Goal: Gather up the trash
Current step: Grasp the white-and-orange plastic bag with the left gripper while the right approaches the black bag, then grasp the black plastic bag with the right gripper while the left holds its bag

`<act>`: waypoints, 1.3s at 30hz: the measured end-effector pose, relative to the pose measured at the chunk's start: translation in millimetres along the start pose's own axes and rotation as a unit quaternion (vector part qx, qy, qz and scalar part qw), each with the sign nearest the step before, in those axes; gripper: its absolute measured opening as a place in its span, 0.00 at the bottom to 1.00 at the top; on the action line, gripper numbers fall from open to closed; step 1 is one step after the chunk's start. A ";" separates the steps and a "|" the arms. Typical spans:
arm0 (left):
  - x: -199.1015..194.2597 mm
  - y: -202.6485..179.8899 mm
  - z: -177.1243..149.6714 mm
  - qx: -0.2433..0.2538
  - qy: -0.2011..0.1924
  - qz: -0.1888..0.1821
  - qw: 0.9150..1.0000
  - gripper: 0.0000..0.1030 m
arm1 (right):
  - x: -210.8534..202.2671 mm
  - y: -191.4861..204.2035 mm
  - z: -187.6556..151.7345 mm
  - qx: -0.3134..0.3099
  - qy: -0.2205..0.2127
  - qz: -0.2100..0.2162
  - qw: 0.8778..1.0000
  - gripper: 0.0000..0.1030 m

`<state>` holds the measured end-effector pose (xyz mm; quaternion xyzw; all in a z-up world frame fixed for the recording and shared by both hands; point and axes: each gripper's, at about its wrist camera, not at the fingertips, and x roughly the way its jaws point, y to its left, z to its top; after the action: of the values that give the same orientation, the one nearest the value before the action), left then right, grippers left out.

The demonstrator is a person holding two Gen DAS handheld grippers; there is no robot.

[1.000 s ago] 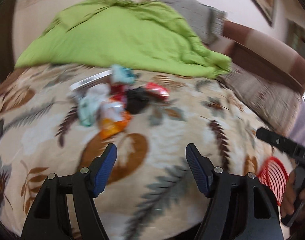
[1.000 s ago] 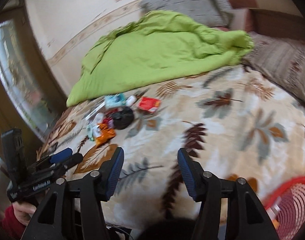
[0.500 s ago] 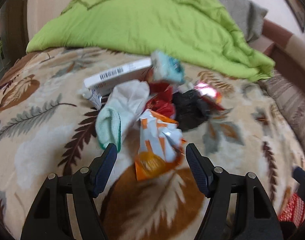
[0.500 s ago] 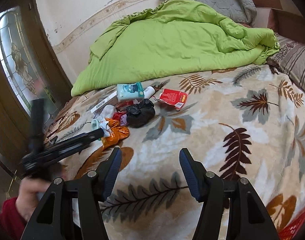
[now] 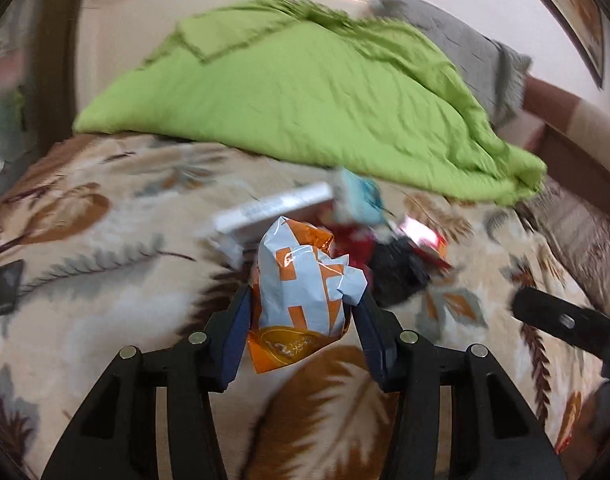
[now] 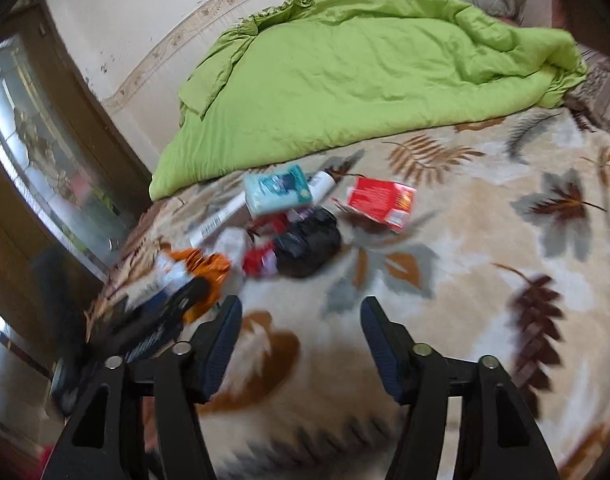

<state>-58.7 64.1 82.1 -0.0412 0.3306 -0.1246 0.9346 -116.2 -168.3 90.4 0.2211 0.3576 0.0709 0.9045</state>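
A pile of trash lies on the floral blanket (image 5: 105,280): a long white box (image 5: 273,208), a teal tissue pack (image 5: 357,196), a crumpled black bag (image 5: 397,272) and a red packet (image 5: 421,236). An orange-and-white snack bag (image 5: 301,288) stands upright between the blue pads of my left gripper (image 5: 303,320), whose jaws are closing and press on its sides. In the right wrist view, my right gripper (image 6: 301,320) hovers short of the black bag (image 6: 309,244), jaws opening with nothing between them. The left gripper (image 6: 173,308) shows there as a dark blur with the orange bag (image 6: 209,268).
A rumpled green duvet (image 5: 305,92) covers the far half of the bed, with a grey pillow (image 5: 465,48) behind it. A dark flat device (image 5: 1,288) lies at the blanket's left edge. A glazed wooden door (image 6: 37,160) stands left of the bed.
My left gripper moved forward into the pile and its jaws narrowed onto the orange snack bag, which now stands upright. My right gripper moved closer to the pile and its jaws widened.
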 end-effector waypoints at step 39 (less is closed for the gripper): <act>-5.9 -35.2 -13.4 0.101 -0.048 0.064 0.992 0.48 | 5.8 -19.9 4.8 -0.009 -0.045 -0.060 0.997 0.39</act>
<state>-78.7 31.8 80.9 0.0689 0.2732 -0.0956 0.9547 -109.3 -186.0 81.0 0.1944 0.3282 0.0097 0.9244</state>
